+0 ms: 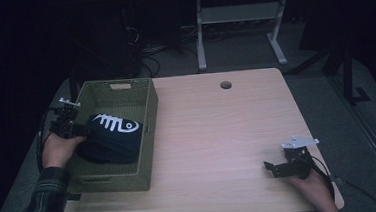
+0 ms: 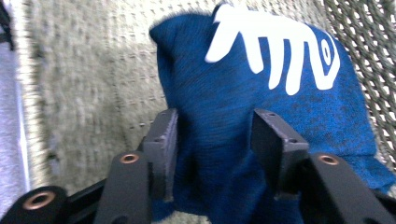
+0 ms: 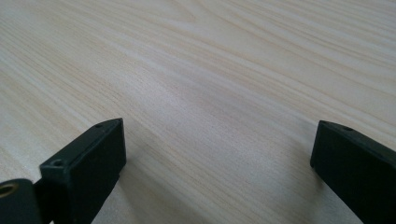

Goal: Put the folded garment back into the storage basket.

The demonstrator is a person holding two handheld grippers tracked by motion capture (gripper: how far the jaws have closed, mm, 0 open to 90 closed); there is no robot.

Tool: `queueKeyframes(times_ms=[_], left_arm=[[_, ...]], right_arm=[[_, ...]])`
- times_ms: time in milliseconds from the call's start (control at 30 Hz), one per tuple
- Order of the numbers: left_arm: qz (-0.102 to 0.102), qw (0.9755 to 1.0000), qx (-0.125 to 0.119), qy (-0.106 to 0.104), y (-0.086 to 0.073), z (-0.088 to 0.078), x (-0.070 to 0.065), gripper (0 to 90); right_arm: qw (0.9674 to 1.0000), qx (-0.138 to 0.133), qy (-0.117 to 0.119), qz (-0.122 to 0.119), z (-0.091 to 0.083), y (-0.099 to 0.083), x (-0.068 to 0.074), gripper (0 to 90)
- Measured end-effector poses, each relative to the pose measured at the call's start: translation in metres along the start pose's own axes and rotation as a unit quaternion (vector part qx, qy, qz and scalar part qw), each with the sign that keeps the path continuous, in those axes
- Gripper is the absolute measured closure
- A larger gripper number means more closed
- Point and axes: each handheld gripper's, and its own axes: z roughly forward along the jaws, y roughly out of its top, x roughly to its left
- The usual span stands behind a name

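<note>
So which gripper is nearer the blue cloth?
Left. The left gripper is in the basket with the blue cloth between its jaws; the right gripper sits far across the table, jaws open.

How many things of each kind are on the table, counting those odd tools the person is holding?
Woven basket: 1
Folded blue cloth with a white print, lying in the basket: 1
Hand-held gripper: 2, the left hand-held gripper at the cloth and the right hand-held gripper over the bare table
Total: 4
</note>
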Motion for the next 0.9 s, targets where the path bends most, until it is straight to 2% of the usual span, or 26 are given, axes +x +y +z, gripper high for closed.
queueKeyframes(times_ms=[100, 167, 233, 367, 567, 900], left_arm=[[-0.002, 1.0, -0.003, 0.002, 0.0, -0.003, 0.001, 40.5], [0.004, 0.9999, -0.011, -0.001, 0.001, -0.006, 0.001, 35.7], [-0.002, 0.9998, -0.018, -0.007, 0.001, -0.008, -0.001, 28.5], [0.004, 0.9995, -0.029, -0.014, 0.003, -0.012, -0.008, 20.0], [0.017, 0.9984, -0.045, -0.029, 0.008, -0.02, -0.024, 13.1], [0.055, 0.9957, -0.054, -0.051, 0.018, -0.025, -0.057, 13.1]], right_arm=[[1.0, 0.0, 0.0, 0.0, 0.0, 0.0, 0.0, 3.0], [1.0, 0.0, 0.0, 0.0, 0.0, 0.0, 0.0, 3.0], [1.0, 0.0, 0.0, 0.0, 0.0, 0.0, 0.0, 3.0], [1.0, 0.0, 0.0, 0.0, 0.0, 0.0, 0.0, 3.0], [1.0, 0.0, 0.0, 0.0, 0.0, 0.0, 0.0, 3.0], [1.0, 0.001, 0.0, 0.0, 0.0, 0.0, 0.0, 3.0]])
